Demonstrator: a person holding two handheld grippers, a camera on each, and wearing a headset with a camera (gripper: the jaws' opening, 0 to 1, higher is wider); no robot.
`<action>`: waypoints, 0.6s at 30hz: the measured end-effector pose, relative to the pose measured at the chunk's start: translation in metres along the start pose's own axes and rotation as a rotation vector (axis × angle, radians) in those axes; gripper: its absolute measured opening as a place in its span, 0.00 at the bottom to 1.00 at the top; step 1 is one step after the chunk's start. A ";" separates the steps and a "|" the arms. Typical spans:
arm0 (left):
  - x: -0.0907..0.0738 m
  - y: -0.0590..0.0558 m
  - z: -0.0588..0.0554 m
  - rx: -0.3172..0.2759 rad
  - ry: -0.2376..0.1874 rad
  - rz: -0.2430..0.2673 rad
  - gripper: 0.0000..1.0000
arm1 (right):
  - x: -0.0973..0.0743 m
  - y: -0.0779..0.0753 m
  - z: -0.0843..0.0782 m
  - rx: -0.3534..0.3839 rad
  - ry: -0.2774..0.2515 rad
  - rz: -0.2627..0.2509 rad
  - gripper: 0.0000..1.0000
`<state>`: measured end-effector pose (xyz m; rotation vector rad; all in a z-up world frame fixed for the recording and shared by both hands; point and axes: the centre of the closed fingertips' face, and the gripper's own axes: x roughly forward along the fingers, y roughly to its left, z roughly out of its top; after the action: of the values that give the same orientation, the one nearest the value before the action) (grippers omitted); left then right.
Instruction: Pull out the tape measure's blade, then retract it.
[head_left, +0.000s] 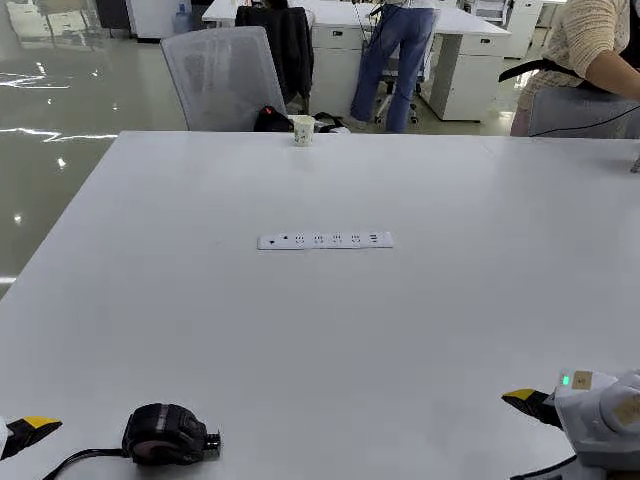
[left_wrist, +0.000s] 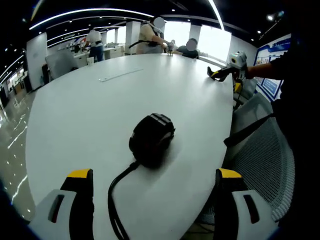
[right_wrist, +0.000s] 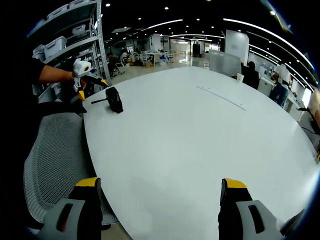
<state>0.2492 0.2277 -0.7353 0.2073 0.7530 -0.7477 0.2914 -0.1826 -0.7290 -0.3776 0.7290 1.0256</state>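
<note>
A black tape measure (head_left: 165, 435) lies on the white table (head_left: 330, 330) near its front left edge, a black strap trailing from it toward the edge. My left gripper (left_wrist: 152, 180) is open just behind the tape measure (left_wrist: 151, 139), jaws wide apart and not touching it; its yellow tip (head_left: 35, 425) shows at the bottom left of the head view. My right gripper (right_wrist: 157, 187) is open over bare table at the front right (head_left: 530, 402), far from the tape measure (right_wrist: 114, 99). The blade is inside the case.
A white power strip (head_left: 324, 240) lies mid-table. A paper cup (head_left: 303, 129) stands at the far edge, with a grey mesh chair (head_left: 225, 75) behind it. People stand and sit beyond the table. A mesh chair (right_wrist: 55, 155) is by the near edge.
</note>
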 end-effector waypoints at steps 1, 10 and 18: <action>0.001 0.000 0.001 0.006 0.005 -0.003 0.98 | 0.001 -0.001 0.001 -0.009 0.002 0.005 0.99; 0.014 0.012 0.028 0.157 0.053 -0.011 0.98 | 0.009 -0.008 0.011 -0.044 0.017 0.032 0.99; 0.025 0.011 0.040 0.209 0.086 -0.073 0.99 | 0.014 -0.012 0.021 -0.066 0.014 0.037 0.99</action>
<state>0.2911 0.2051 -0.7242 0.4048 0.7666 -0.8918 0.3138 -0.1672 -0.7244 -0.4303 0.7182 1.0845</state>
